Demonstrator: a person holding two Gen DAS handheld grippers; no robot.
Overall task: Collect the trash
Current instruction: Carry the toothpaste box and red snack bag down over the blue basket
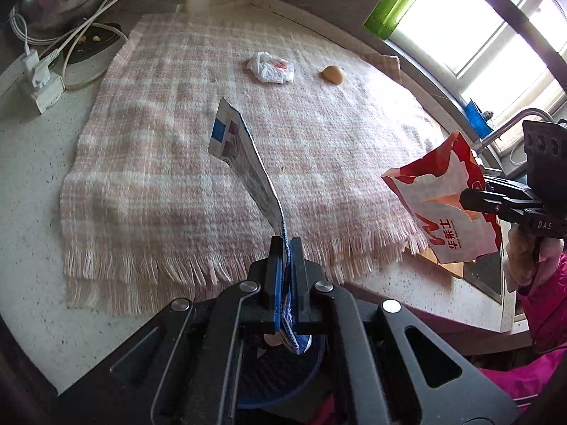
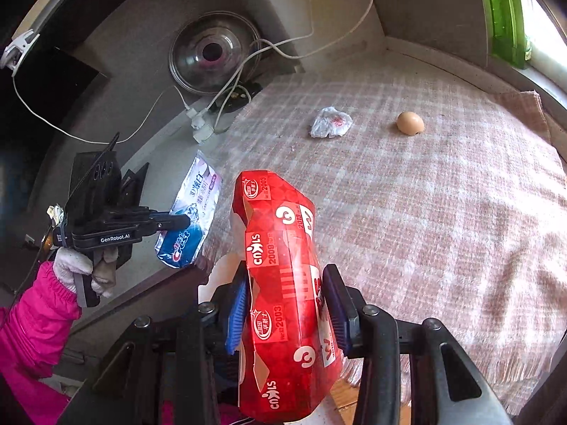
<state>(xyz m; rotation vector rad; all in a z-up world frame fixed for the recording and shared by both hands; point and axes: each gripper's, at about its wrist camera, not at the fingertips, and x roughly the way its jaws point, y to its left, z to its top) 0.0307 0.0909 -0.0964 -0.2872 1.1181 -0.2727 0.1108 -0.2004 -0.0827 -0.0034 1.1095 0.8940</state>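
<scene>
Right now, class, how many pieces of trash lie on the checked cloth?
2: a crumpled white wrapper near the cloth's far edge, and an eggshell to its right. Others may be hidden.

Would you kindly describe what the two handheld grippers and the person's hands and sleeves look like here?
Both are black pistol-grip tools. The left gripper carries white "GenRobot.AI" lettering and a thin dark cable trailing behind; the right gripper shows "DAS" lettering, a small red dot and three round holes on its boxy top. Blue ribbed finger pads line the fingers. Each hand wears a white knit glove and a bright pink sleeve.
</scene>
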